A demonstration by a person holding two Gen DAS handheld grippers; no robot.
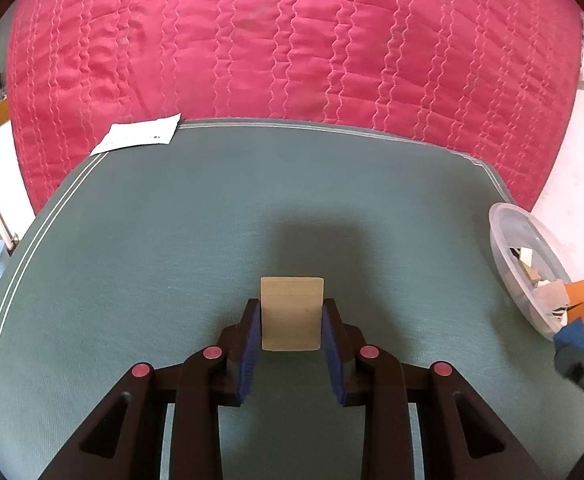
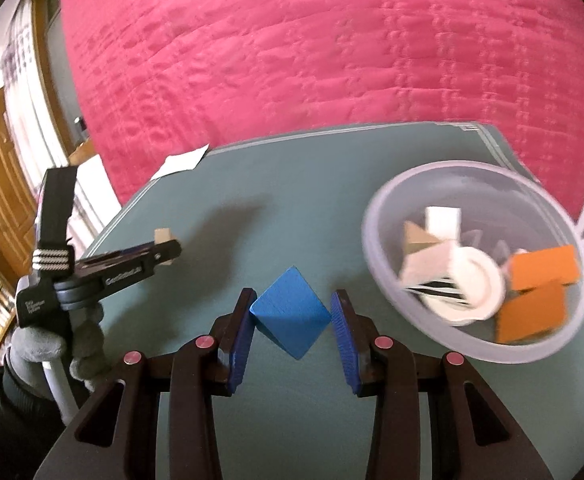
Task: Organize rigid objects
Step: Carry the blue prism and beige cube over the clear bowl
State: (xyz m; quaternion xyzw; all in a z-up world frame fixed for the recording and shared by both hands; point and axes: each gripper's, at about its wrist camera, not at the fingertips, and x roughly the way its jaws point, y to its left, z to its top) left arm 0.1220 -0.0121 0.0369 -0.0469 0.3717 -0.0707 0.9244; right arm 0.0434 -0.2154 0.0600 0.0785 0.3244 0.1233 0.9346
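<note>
The left gripper (image 1: 292,320) clamps a wooden block (image 1: 292,314). The right gripper (image 2: 290,320) clamps a blue block (image 2: 290,312) by its corners, beside the bowl (image 2: 383,204). Lettering on the left gripper is unreadable.

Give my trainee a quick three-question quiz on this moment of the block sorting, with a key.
1. True or false: the left claw is closed on a plain wooden block.
2. What colour is the block between the right claw pads: A red, B blue, C green?
3. Fill in: the orange blocks lie in the clear plastic ____.

Key: 1 true. 2 B; it is gripped corner to corner. 3 bowl; it stands on the grey-green mat, to the right of the right claw.
</note>
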